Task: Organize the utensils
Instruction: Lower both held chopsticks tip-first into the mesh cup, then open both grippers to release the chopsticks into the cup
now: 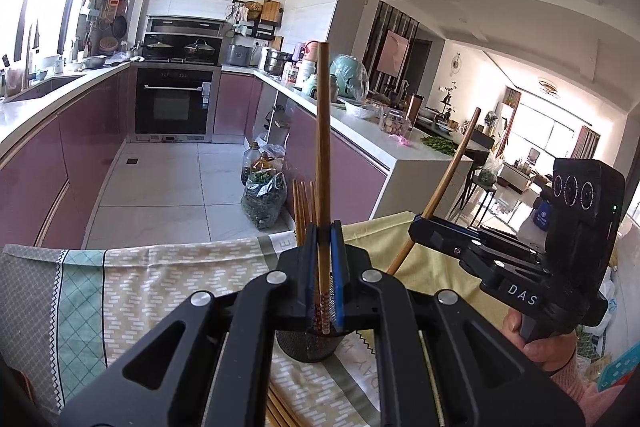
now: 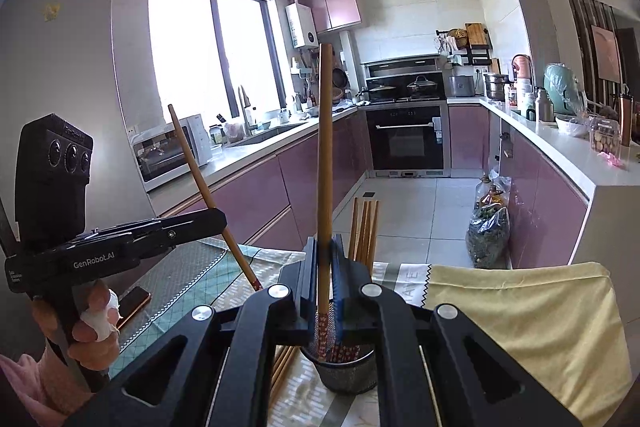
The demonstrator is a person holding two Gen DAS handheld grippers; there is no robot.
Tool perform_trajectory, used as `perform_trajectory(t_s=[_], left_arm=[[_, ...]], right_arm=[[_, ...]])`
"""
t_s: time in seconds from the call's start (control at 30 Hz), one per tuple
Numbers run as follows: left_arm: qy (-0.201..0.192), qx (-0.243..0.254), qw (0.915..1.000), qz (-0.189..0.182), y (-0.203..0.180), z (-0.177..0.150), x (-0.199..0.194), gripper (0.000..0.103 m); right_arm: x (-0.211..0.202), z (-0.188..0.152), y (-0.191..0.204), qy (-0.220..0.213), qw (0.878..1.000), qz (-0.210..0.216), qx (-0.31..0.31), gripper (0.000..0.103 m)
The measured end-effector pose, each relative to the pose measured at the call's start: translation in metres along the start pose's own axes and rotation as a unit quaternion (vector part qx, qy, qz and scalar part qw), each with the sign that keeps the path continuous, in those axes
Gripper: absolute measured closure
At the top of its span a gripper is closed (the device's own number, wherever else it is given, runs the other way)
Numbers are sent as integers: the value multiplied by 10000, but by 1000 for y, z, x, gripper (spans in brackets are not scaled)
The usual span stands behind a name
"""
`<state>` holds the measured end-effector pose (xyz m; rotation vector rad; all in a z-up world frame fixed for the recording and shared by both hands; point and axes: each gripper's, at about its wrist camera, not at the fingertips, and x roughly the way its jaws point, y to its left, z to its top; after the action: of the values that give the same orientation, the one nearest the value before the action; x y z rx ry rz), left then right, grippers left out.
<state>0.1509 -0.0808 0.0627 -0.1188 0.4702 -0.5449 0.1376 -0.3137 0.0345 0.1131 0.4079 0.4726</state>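
Standing in a mesh cup (image 2: 347, 371) are several chopsticks (image 2: 365, 227); the left gripper (image 1: 323, 239) and the right gripper (image 2: 323, 255) each pinch one chopstick

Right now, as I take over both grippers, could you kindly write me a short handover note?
Left gripper: shut on a chopstick, held upright.
Right gripper: shut on another chopstick, also upright.
Mesh holder stands on the tablecloth below both grippers, with several chopsticks already in it.
More loose chopsticks lie on the cloth beside the holder.
Left to do: drop both held chopsticks into the holder, then collect the loose ones.
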Motion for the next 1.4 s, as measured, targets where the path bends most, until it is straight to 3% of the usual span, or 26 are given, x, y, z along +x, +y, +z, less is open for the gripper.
perform_trajectory(t_s=[0.2, 0.7, 1.1, 1.4], left_arm=[[78, 219, 9996, 175, -8, 1, 14, 96], [1037, 578, 9925, 293, -9, -28, 64, 96], [1468, 707, 9864, 219, -4, -36, 83, 96], [1569, 625, 9853, 267, 1, -34, 101, 96]], right_arm=[[13, 4, -5, 70, 9999, -116, -56, 97], [48, -19, -16, 742, 9967, -337, 57, 97], [72, -31, -21, 1443, 9891, -266, 136, 97], [85, -34, -29, 1536, 9874, -279, 270, 97]])
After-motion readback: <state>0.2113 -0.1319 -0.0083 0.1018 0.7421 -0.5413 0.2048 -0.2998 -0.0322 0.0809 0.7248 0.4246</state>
